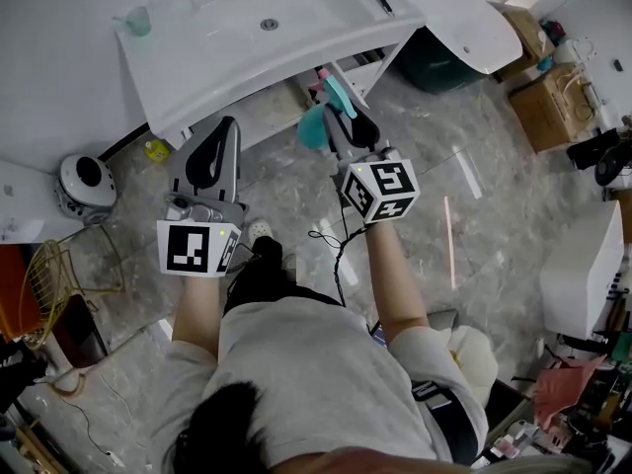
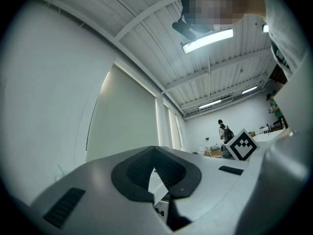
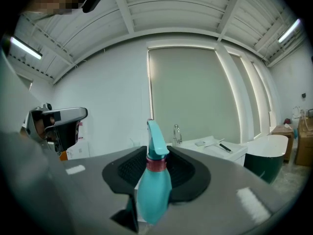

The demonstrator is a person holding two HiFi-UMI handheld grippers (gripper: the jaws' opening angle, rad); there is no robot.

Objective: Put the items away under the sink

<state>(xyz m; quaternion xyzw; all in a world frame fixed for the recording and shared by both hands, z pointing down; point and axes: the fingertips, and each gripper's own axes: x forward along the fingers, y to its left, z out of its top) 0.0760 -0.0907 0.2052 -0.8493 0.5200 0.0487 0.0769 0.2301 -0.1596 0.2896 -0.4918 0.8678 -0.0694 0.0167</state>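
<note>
Task status, by judgement: underway, nothing visibly stowed. At the left of the sink counter [image 1: 212, 62] stands a teal cup [image 1: 137, 20]. A small yellow item [image 1: 155, 150] lies on the floor below. Whether either belongs to the job is unclear. The left gripper [image 1: 219, 126] is empty, its jaws slightly apart. The right gripper [image 1: 348, 126] is clamped on a teal spray bottle [image 1: 316, 124], held just before the open cabinet [image 1: 363, 67] under the sink and not yet inside. Further right, a white tub [image 1: 474, 23] and cardboard boxes [image 1: 553, 107] lie off the approach.
</note>
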